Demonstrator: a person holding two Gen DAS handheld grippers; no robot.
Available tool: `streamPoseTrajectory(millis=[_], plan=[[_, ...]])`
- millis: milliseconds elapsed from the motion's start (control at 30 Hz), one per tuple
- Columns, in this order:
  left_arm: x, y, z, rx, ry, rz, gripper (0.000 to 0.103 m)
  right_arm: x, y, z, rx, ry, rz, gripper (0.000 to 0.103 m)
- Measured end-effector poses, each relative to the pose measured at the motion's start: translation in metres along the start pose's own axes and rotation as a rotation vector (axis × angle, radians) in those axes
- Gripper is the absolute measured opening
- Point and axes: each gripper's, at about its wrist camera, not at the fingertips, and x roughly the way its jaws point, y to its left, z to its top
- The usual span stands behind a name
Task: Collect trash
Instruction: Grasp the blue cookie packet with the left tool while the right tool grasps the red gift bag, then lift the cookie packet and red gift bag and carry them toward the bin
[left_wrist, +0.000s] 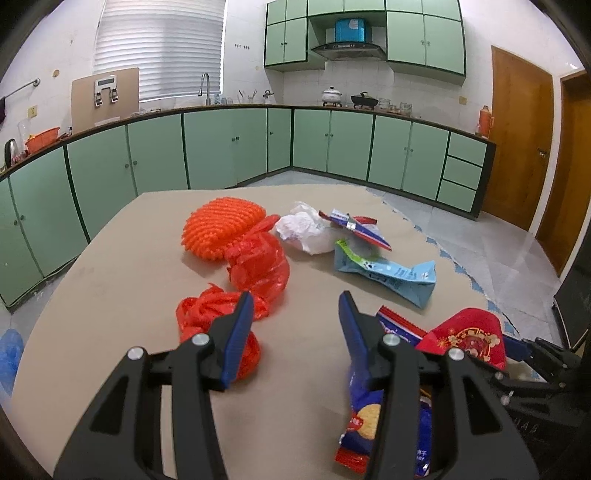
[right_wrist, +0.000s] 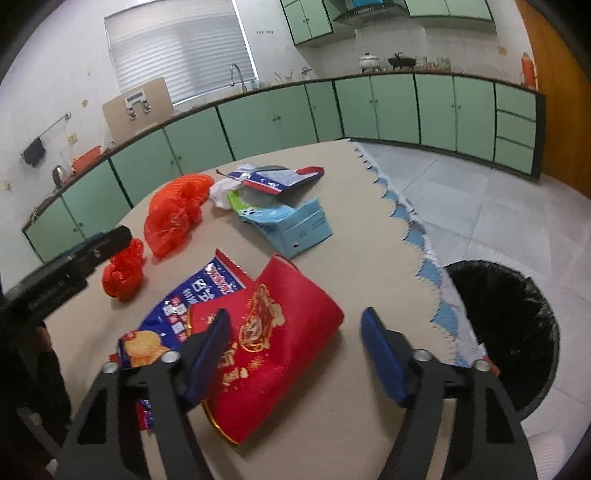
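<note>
Both grippers empty, jaws wide open. Right gripper (right_wrist: 295, 347) hovers over red packet (right_wrist: 280, 332) near desk (right_wrist: 351, 240) edge, bin (right_wrist: 506, 332) just beside for drop. Left gripper (left_wrist: 295, 317) faces red plastic bag (left_wrist: 218, 325). Other wrappers mid-desk.

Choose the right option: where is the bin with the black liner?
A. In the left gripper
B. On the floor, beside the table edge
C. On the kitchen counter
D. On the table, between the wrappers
B: the bin stands on the tiled floor, just past the scalloped edge of the table.
</note>
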Motion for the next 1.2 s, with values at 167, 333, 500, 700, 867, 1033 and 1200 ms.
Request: streamPoseTrajectory(millis=[167, 333, 500, 700, 867, 1033, 1200], plan=[[0.002, -0.003, -0.001, 0.006, 0.011, -0.009, 0.047, -0.005, -0.001, 0.007, 0.012, -0.01, 0.044, 0.046], [0.004, -0.013, -0.003, 0.02, 0.021, -0.034, 0.05, -0.021, -0.004, 0.016, 0.015, -0.066, 0.033, 0.045], [0.011, -0.027, -0.008, 0.019, 0.055, -0.072, 0.053, -0.039, -0.019, 0.032, 0.01, -0.126, -0.044, 0.045], [0.023, -0.045, -0.021, 0.019, 0.118, -0.106, 0.055, -0.056, -0.038, 0.041, 0.009, -0.168, -0.102, 0.045], [0.031, -0.056, -0.033, 0.025, 0.175, -0.12, 0.053, -0.058, -0.04, 0.039, -0.001, -0.174, -0.108, 0.045], [0.032, -0.064, -0.039, 0.039, 0.188, -0.144, 0.007, -0.058, -0.04, 0.039, -0.008, -0.175, -0.111, 0.045], [0.026, -0.067, -0.037, 0.047, 0.147, -0.148, 0.0, -0.059, -0.039, 0.038, -0.012, -0.18, -0.112, 0.045]])
